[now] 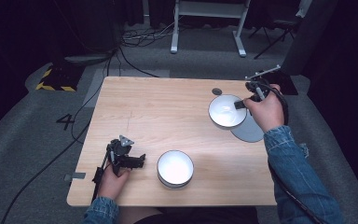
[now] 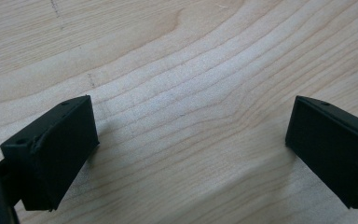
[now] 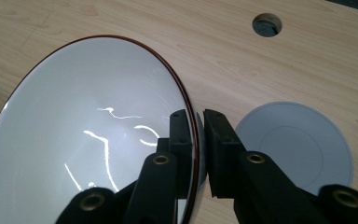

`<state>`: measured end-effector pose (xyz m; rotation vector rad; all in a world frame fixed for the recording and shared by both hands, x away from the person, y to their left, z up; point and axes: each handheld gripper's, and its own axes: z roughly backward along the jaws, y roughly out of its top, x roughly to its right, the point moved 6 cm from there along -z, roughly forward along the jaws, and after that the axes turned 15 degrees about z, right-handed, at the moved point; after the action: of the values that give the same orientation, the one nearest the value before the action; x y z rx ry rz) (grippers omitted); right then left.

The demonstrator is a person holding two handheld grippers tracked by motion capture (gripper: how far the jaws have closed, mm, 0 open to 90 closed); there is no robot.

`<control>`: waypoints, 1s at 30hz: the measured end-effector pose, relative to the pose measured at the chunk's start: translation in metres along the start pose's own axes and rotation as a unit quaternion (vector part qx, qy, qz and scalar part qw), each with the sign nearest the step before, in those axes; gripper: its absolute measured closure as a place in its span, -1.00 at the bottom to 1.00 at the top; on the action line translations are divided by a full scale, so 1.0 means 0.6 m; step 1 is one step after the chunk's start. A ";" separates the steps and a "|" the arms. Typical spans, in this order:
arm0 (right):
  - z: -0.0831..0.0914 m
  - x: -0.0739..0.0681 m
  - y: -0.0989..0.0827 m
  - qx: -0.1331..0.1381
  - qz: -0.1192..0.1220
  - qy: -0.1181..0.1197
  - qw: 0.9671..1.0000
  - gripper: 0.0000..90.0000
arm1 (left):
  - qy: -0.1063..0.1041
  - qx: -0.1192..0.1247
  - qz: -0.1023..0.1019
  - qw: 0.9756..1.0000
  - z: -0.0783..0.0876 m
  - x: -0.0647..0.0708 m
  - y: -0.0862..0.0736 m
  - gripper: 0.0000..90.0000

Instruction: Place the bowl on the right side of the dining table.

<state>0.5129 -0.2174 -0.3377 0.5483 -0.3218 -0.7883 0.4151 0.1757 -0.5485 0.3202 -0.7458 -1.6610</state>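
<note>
Right gripper view: right tool (image 3: 196,140) pinches white bowl (image 3: 88,135) rim.

One readable mark
A dark number "4" (image 1: 65,121) stands on the grey floor (image 1: 28,126), at nine o'clock of the bench (image 1: 168,100).

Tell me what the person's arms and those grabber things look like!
Both arms wear blue denim sleeves. Each gripper is black: the left gripper has a grey three-cornered plate on top and a black cable, and the right gripper has brass-coloured screws in its arms.
</note>
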 end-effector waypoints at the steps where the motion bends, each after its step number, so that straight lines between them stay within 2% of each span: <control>1: -0.001 0.004 0.000 0.000 -0.004 -0.002 1.000 0.83 | 0.000 0.000 0.000 1.000 0.000 0.000 0.000 -0.95; 7: -0.005 0.042 -0.004 -0.007 -0.022 -0.020 1.000 0.83 | 0.000 0.000 0.000 1.000 0.000 0.000 0.000 -0.95; 14: -0.008 0.079 -0.004 -0.011 -0.029 -0.040 0.999 0.83 | -0.001 0.000 0.001 1.000 0.000 0.000 -0.001 -0.95; 15: -0.007 0.090 -0.002 -0.006 -0.030 -0.042 0.999 0.83 | 0.000 0.000 0.000 1.000 0.000 0.000 0.000 -0.95; 19: -0.007 0.106 -0.003 -0.005 -0.032 -0.052 0.998 0.83 | -0.001 0.000 0.000 1.000 0.000 0.000 0.000 -0.95; 25: -0.016 0.138 -0.017 -0.008 -0.052 -0.059 0.997 0.83 | -0.001 0.000 0.000 1.000 0.000 0.000 0.000 -0.95; 26: -0.020 0.150 -0.025 -0.011 -0.061 -0.062 0.996 0.83 | -0.001 -0.001 0.000 1.000 0.000 0.000 0.000 -0.95; 30: -0.028 0.165 -0.034 -0.023 -0.071 -0.066 0.995 0.82 | -0.002 -0.001 0.000 1.000 0.000 0.000 0.000 -0.95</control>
<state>0.5753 -0.2969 -0.3558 0.4800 -0.3885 -0.9695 0.4148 0.1755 -0.5485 0.3159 -0.7466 -1.6626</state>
